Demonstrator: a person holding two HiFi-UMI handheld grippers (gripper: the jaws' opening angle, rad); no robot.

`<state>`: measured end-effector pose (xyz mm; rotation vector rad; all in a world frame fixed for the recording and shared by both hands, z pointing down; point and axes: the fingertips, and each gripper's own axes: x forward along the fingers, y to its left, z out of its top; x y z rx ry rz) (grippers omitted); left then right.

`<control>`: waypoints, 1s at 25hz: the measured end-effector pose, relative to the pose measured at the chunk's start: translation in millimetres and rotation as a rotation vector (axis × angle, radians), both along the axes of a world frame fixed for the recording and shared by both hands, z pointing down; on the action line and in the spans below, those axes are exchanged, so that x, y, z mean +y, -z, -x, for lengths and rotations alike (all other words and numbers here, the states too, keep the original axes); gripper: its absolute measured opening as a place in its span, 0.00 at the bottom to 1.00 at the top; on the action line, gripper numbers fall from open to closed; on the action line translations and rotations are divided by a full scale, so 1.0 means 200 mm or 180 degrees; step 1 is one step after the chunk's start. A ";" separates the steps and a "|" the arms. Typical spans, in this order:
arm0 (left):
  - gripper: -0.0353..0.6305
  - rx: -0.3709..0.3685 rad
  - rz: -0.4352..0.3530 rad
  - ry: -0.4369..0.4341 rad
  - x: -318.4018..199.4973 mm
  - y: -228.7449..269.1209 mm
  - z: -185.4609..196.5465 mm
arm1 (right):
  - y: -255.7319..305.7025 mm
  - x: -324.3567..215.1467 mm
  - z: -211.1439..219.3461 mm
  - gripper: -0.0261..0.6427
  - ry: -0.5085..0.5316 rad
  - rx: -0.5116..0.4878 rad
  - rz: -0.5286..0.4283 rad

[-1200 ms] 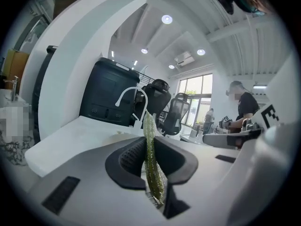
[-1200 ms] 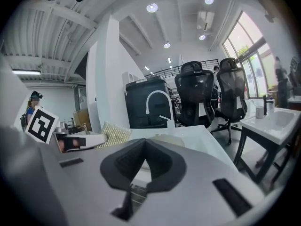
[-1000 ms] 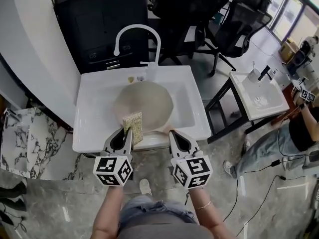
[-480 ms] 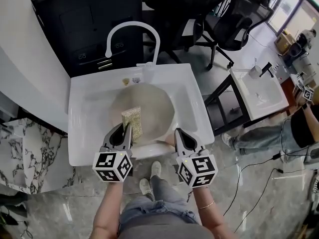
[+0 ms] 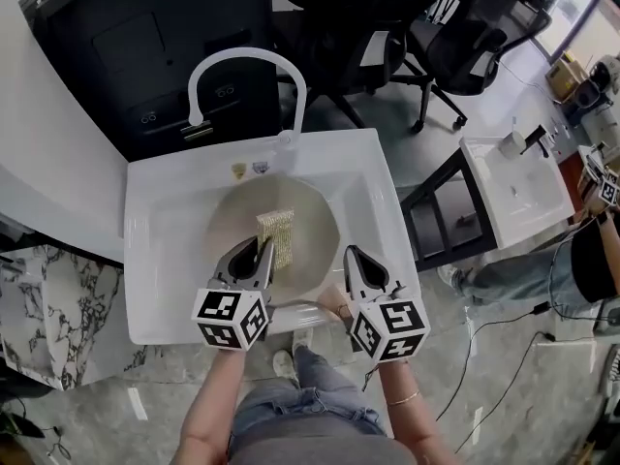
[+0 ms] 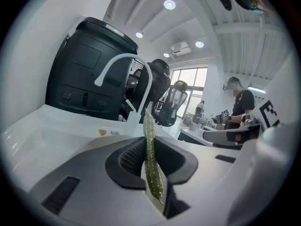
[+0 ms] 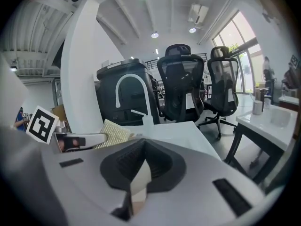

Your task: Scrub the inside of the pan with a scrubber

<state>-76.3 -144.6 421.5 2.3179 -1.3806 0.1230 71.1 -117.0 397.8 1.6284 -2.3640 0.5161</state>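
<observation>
A glittering yellow-green scrubber (image 5: 277, 236) stands out against a pale beige pan (image 5: 315, 219) in a white sink (image 5: 160, 250) under a white faucet (image 5: 242, 56). The grey-and-black left gripper (image 5: 256, 250) and right gripper (image 5: 353, 258) each bear black-and-white square markers. At 12 o'clock is a black cabinet (image 5: 145, 37), and at 8 o'clock black-veined white marble (image 5: 48, 298) on a mottled grey floor (image 5: 484, 395).

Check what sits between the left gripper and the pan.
The scrubber, pinched in the left gripper's jaws and reaching over the pan; head view shows it, left gripper view confirms the pinch.
</observation>
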 end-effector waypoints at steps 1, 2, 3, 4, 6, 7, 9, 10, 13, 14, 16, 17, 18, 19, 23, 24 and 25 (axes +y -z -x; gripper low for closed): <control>0.15 -0.0017 0.0016 -0.0047 -0.03 -0.01 -0.03 | -0.01 -0.02 -0.01 0.05 0.0006 0.0009 0.0020; 0.15 -0.0035 0.0031 -0.0089 -0.05 -0.03 -0.06 | -0.02 -0.04 -0.02 0.05 0.0009 0.0013 0.0037; 0.15 -0.0054 0.0045 -0.0124 -0.08 -0.04 -0.09 | -0.03 -0.06 -0.03 0.05 0.0006 0.0011 0.0055; 0.15 -0.0073 0.0063 -0.0153 -0.10 -0.06 -0.11 | -0.04 -0.08 -0.04 0.05 -0.0003 0.0002 0.0074; 0.15 -0.0104 0.0113 -0.0191 -0.14 -0.10 -0.16 | -0.07 -0.12 -0.07 0.05 -0.0021 -0.0024 0.0117; 0.15 -0.0117 0.0138 -0.0207 -0.16 -0.11 -0.19 | -0.08 -0.13 -0.08 0.05 -0.0024 -0.0035 0.0137; 0.15 -0.0141 0.0179 -0.0251 -0.19 -0.14 -0.24 | -0.10 -0.16 -0.11 0.05 -0.0027 -0.0043 0.0175; 0.15 -0.0154 0.0200 -0.0277 -0.20 -0.16 -0.26 | -0.12 -0.18 -0.12 0.05 -0.0033 -0.0045 0.0195; 0.15 -0.0188 0.0279 -0.0329 -0.23 -0.21 -0.31 | -0.15 -0.22 -0.16 0.05 -0.0049 -0.0055 0.0248; 0.15 -0.0193 0.0308 -0.0339 -0.24 -0.23 -0.33 | -0.16 -0.23 -0.17 0.05 -0.0050 -0.0059 0.0261; 0.15 -0.0196 0.0361 -0.0359 -0.25 -0.27 -0.35 | -0.18 -0.25 -0.18 0.05 -0.0049 -0.0070 0.0287; 0.15 -0.0196 0.0380 -0.0364 -0.26 -0.29 -0.36 | -0.19 -0.26 -0.18 0.05 -0.0048 -0.0077 0.0302; 0.15 -0.0197 0.0395 -0.0367 -0.27 -0.30 -0.37 | -0.20 -0.27 -0.19 0.05 -0.0048 -0.0082 0.0319; 0.15 -0.0200 0.0410 -0.0368 -0.28 -0.32 -0.37 | -0.21 -0.28 -0.19 0.05 -0.0047 -0.0085 0.0336; 0.15 -0.0226 0.0480 -0.0370 -0.33 -0.37 -0.41 | -0.24 -0.32 -0.19 0.05 -0.0025 -0.0084 0.0402; 0.15 -0.0230 0.0488 -0.0363 -0.34 -0.38 -0.42 | -0.25 -0.32 -0.19 0.05 -0.0015 -0.0082 0.0417; 0.15 -0.0231 0.0488 -0.0346 -0.35 -0.39 -0.42 | -0.26 -0.33 -0.18 0.05 -0.0004 -0.0079 0.0430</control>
